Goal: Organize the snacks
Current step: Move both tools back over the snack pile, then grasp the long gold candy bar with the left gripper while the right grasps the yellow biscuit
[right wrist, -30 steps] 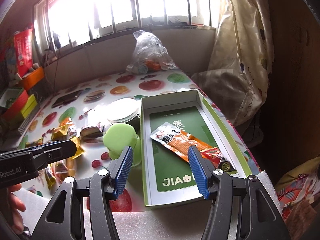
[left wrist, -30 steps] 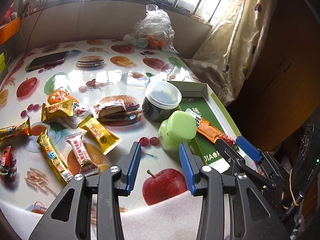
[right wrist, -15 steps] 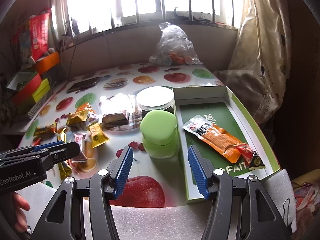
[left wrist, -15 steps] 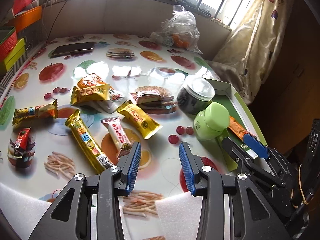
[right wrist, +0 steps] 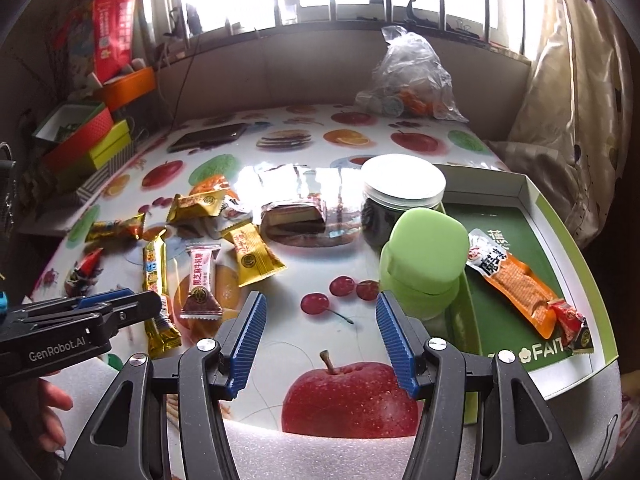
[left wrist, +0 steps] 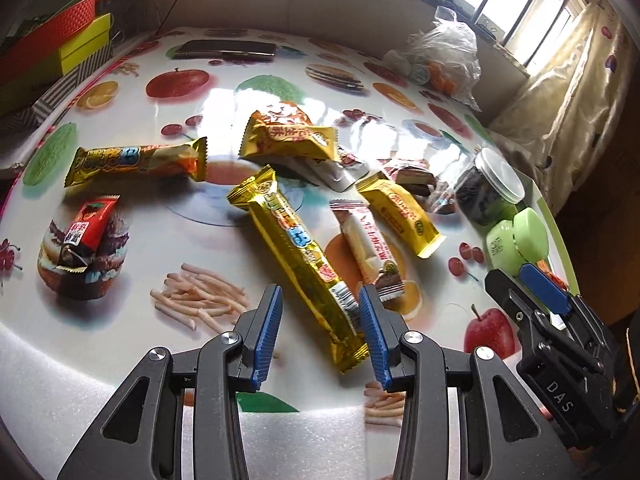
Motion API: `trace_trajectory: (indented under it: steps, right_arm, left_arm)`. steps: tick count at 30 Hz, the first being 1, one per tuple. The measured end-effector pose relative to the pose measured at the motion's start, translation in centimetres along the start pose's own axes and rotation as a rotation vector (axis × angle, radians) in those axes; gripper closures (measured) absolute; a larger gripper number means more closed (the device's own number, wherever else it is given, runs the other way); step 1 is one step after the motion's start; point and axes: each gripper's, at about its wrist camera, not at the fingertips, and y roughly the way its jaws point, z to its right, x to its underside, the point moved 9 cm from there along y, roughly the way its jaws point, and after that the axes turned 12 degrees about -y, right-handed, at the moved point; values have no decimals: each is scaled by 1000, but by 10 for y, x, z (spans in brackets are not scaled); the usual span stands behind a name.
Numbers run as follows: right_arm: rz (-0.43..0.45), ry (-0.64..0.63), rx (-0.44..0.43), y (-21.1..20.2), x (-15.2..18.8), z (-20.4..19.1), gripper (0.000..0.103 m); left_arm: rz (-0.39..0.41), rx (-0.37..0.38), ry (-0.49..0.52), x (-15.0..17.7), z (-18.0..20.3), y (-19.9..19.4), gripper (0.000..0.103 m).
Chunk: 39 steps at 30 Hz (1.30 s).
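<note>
On the tabletop (left wrist: 132,320), most snacks lie loose; one orange packet (right wrist: 516,280) sits inside the green box (right wrist: 560,216). Left gripper (left wrist: 320,320) and right gripper (right wrist: 318,336) both spread, empty.

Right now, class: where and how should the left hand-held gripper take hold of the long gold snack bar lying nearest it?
Grip the long gold snack bar across its narrow width, near the close end, coming down from above. It lies flat and diagonal, already lined up between the open left hand-held gripper fingers.
</note>
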Motion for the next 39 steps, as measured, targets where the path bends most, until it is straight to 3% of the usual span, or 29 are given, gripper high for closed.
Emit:
trace_trajectory:
  steps: [15, 32, 35, 39]
  right_arm:
    - [-40, -67, -53, 44, -33, -27, 46]
    - [-129, -115, -61, 89, -34, -38, 46]
    - [-125, -104, -66, 88, -34, -37, 51]
    - [-120, -98, -76, 86, -34, -37, 66]
  left_arm:
    - [-16, 14, -92, -15, -6, 15, 62]
    - [3, -71, -60, -30, -12, 22, 62]
    - [7, -75, -57, -31, -11, 23, 62]
    - [10, -72, -69, -31, -12, 23, 62]
